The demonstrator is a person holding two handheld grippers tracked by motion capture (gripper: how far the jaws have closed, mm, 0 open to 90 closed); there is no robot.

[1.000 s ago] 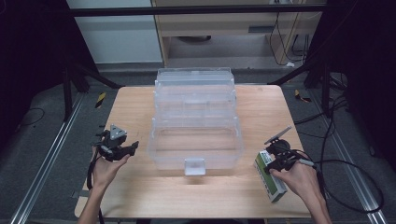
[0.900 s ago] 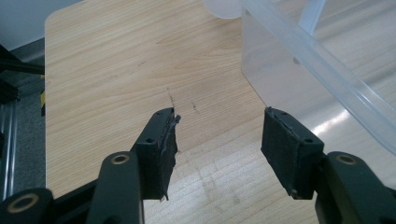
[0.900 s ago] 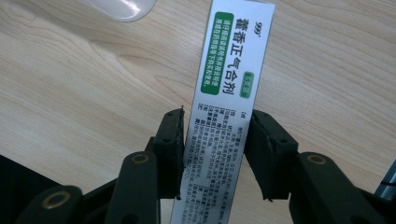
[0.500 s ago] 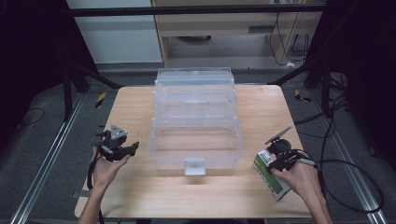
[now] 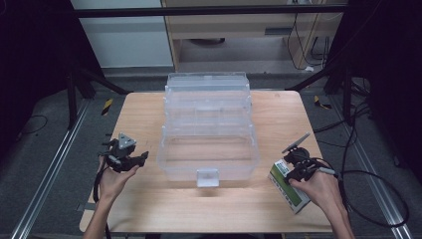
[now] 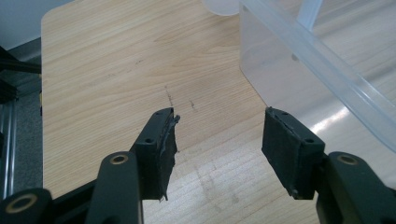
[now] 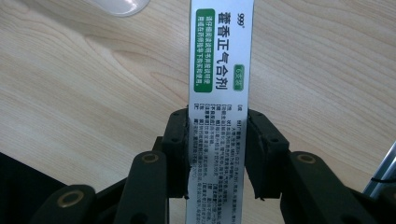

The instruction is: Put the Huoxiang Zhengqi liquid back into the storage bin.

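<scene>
A clear plastic tiered storage box [image 5: 208, 127] stands open in the middle of the wooden table [image 5: 149, 107]. Its corner [image 6: 299, 60] shows in the left gripper view. At the table's right front lies a white and green medicine box [image 5: 290, 187]. My right gripper [image 5: 294, 171] is shut on the medicine box [image 7: 220, 70], one pad against each long side. My left gripper [image 5: 130, 158] hovers left of the clear box, open, with nothing between its pads [image 6: 161, 151].
The clear box has a front latch [image 5: 207, 177] facing the person. Bare wood lies in front of the box and on both sides. A cable [image 5: 368, 199] trails off the table's right edge. Black frame legs and a cabinet stand beyond the far edge.
The right gripper and the medicine box have barely shifted. The left gripper has stayed in place.
</scene>
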